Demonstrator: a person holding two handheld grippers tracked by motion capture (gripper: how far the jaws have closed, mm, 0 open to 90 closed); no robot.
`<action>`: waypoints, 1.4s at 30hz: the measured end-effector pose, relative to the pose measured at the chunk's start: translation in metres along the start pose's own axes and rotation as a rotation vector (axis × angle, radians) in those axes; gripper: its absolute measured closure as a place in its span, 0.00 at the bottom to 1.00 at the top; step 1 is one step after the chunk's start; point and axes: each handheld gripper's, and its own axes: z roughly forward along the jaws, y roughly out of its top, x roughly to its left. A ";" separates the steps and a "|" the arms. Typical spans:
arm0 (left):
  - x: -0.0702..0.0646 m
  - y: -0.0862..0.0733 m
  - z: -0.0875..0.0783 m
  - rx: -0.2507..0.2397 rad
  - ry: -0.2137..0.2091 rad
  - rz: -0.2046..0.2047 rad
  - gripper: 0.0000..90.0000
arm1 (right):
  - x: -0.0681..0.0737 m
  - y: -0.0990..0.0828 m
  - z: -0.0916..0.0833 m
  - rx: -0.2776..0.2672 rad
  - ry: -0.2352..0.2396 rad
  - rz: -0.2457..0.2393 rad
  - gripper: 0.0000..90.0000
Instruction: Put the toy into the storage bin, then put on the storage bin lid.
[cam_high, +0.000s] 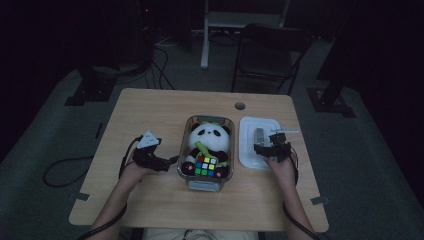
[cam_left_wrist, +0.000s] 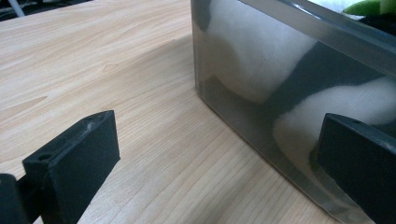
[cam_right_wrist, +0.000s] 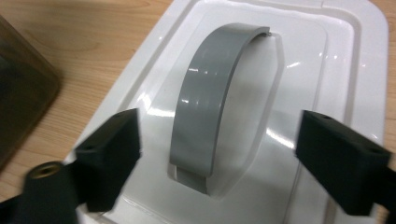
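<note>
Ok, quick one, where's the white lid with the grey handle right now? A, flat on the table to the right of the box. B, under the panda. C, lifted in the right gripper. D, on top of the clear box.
A: the white lid lies flat on the table beside the clear box, with the right gripper open around its grey handle.

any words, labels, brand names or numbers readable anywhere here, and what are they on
None: no readable text in any view.
White lid with grey handle: plain, no mark.
Clear box, panda plush, colour cube: no lettering, only plain coloured squares.
Wooden table: bare wood grain.
Both grippers' black fingers: unmarked.
</note>
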 end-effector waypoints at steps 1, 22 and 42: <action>0.000 0.000 0.000 0.001 0.001 0.002 0.01 | 0.001 0.000 0.000 -0.005 -0.008 0.003 0.12; -0.005 0.002 0.011 0.003 -0.017 0.024 0.01 | 0.021 -0.003 0.014 -0.030 -0.168 -0.009 0.46; -0.008 0.003 0.013 0.016 -0.027 0.031 0.01 | 0.019 0.006 0.009 -0.081 -0.151 -0.010 0.75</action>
